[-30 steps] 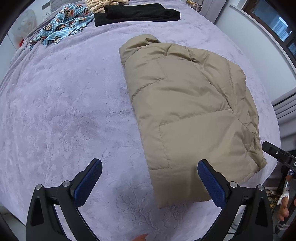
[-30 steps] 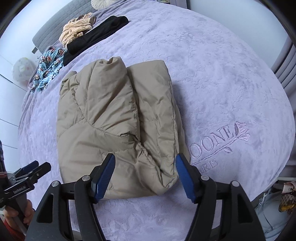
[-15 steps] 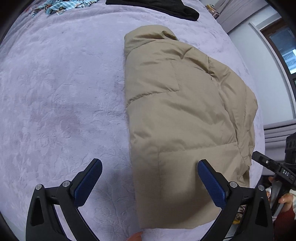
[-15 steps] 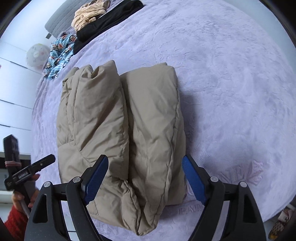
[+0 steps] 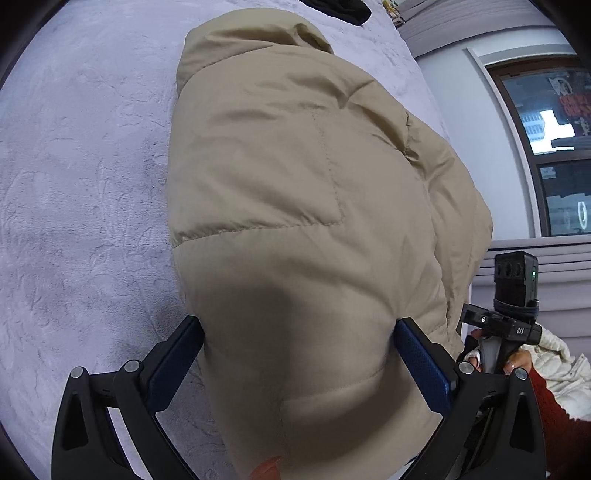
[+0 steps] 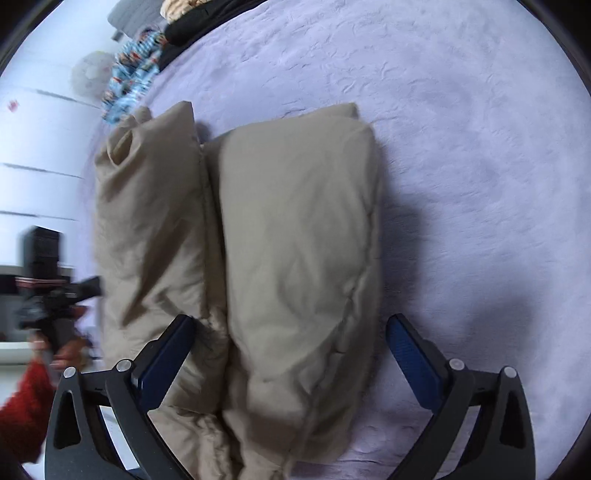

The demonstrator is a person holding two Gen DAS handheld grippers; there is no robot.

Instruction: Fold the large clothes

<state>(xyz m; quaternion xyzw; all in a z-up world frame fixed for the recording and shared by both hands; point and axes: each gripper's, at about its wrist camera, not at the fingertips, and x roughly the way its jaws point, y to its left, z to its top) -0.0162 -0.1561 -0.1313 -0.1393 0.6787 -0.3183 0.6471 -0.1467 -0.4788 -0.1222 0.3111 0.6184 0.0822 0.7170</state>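
Lavender bedspread (image 5: 81,206) fills the left half of my left wrist view and the right side and top of my right wrist view, its plush surface embossed. On it lies the beige puffer jacket (image 5: 295,229), folded lengthwise, taking up the centre of both frames; in the right wrist view it shows as two padded rolls side by side. My left gripper (image 5: 297,363) is spread wide, its blue pads straddling the jacket's near end, and both pads seem to brush the fabric. My right gripper (image 6: 290,356) is spread too, its left pad against the jacket's seam area and its right pad over bare bedspread just beside the fabric. At the upper left of the right wrist view sit a black garment (image 6: 199,22) and a blue patterned cloth (image 6: 131,88).
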